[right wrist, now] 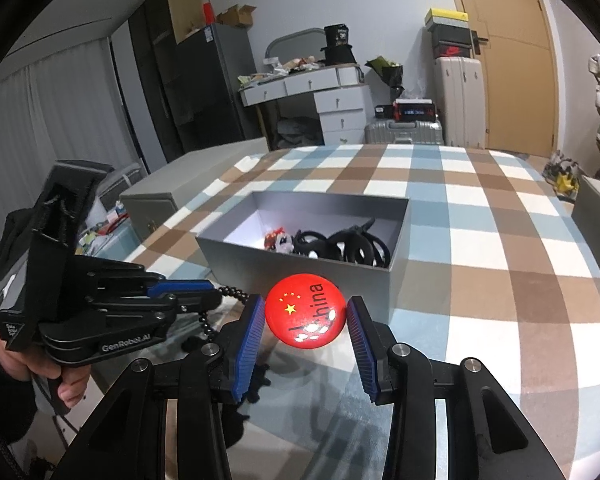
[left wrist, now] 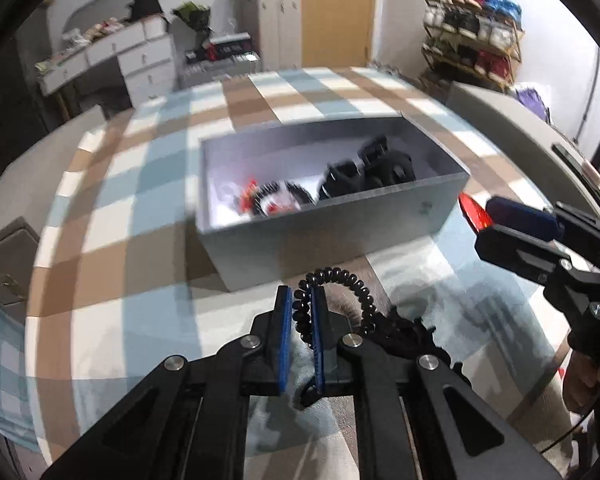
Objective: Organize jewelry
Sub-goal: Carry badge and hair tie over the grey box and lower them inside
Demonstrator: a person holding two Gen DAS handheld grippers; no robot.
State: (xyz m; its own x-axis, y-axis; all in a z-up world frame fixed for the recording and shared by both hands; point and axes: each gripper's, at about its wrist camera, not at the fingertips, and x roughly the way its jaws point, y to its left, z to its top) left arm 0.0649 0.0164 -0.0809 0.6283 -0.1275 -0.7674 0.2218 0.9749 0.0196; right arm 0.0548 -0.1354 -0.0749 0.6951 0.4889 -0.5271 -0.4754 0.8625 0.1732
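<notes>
Left wrist view: we see the left gripper with its fingers pinching a black spiral hair tie, the coil looping out to the right of the blue pads.
Reason for hold: we judge the tie is lifted clear of the desk so it can go into the grey box just ahead.
Right wrist view: the right gripper has its fingers pressed on both edges of a round red badge bearing stars and lettering.
Reason for hold: gripped edge-on and face up, near the box's front wall, the badge looks ready to be dropped in.
Container: one open grey box on the checked cloth, lid absent.
Contents, right part: black hair clips piled together.
Contents, middle: a small red-and-white trinket; detail too small for us to name.
Contents, left part: bare white floor, room to spare.
Still outside: a dark item on the desk beside the left gripper; we cannot identify it.
Handlers: a hand grips the left tool's handle.
</notes>
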